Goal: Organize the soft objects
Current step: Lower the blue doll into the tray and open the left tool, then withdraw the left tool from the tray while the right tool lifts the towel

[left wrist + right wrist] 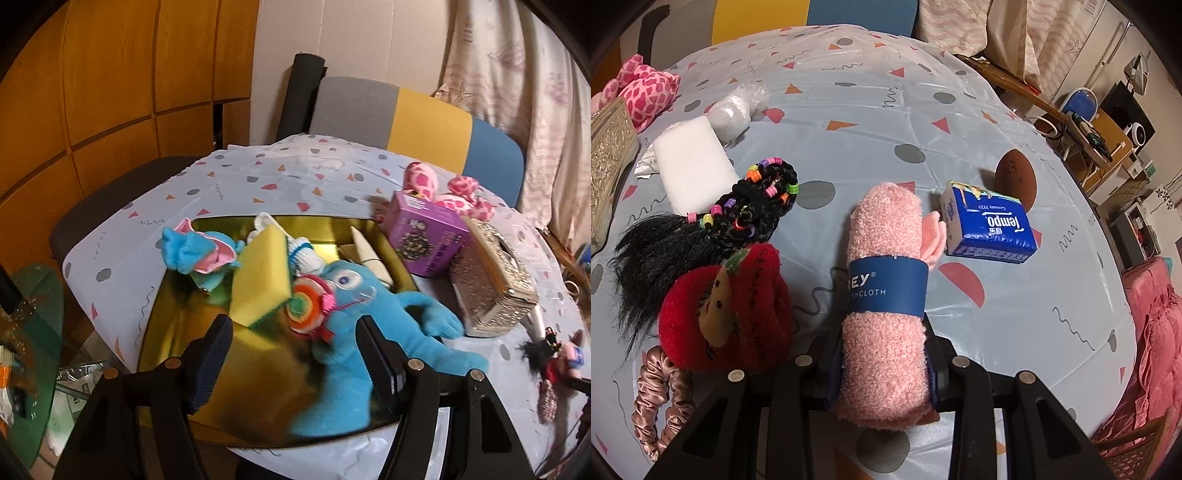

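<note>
In the left wrist view a gold tray (177, 314) holds a blue plush figure (343, 354), a yellow sponge (260, 275), a rainbow lollipop toy (306, 306), a blue and pink plush (199, 251) and a white sock (306, 254). My left gripper (295, 347) is open above the tray, empty, its fingers either side of the blue plush. In the right wrist view my right gripper (882, 365) is shut on a rolled pink washcloth (886, 280) with a blue paper band, over the tablecloth.
A purple box (424, 236), a glittery gold case (491, 277) and a pink spotted plush (443, 188) lie right of the tray. Near the right gripper lie a red plush (727, 306), black beaded hair (738, 210), a white sponge (694, 162), a tissue pack (990, 225), a brown ball (1015, 177) and a satin scrunchie (657, 402).
</note>
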Motion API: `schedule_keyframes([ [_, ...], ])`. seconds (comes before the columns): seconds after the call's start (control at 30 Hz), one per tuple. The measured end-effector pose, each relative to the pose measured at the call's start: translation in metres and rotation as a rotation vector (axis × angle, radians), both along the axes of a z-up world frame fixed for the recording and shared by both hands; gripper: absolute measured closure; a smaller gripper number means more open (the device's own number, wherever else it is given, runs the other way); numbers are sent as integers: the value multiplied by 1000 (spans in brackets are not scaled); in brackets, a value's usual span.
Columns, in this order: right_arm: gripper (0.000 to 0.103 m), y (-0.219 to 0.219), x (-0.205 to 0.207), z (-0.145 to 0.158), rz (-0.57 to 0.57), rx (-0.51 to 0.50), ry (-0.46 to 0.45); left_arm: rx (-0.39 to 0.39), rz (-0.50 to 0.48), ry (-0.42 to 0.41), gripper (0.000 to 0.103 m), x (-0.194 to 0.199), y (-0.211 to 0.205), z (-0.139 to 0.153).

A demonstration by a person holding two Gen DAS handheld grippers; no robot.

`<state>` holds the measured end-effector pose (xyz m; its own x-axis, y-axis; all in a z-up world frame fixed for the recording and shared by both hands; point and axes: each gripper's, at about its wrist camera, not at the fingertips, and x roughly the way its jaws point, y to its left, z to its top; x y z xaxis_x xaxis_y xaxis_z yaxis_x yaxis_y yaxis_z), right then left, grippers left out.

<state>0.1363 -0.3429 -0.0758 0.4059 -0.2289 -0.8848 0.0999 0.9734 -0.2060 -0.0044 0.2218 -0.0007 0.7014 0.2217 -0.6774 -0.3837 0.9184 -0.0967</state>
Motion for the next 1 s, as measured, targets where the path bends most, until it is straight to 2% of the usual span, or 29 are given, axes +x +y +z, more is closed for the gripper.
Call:
schedule_keyframes([
  [0.23, 69, 1, 0, 1, -3, 2, 0, 12, -29, -8, 28, -8, -20, 2],
  [0.43, 70, -7, 1, 3, -24, 52, 8, 18, -40, -16, 27, -14, -26, 6],
  [0.63, 70, -8, 4, 3, -28, 57, 24, 15, -48, -23, 27, -19, -28, 8],
  [0.77, 70, -11, 3, 6, -52, 111, 31, 13, -52, -19, 27, -22, -26, 8],
  [1.0, 71, -4, 1, 6, -45, 89, 39, -4, -52, -19, 27, -26, -24, 4],
])
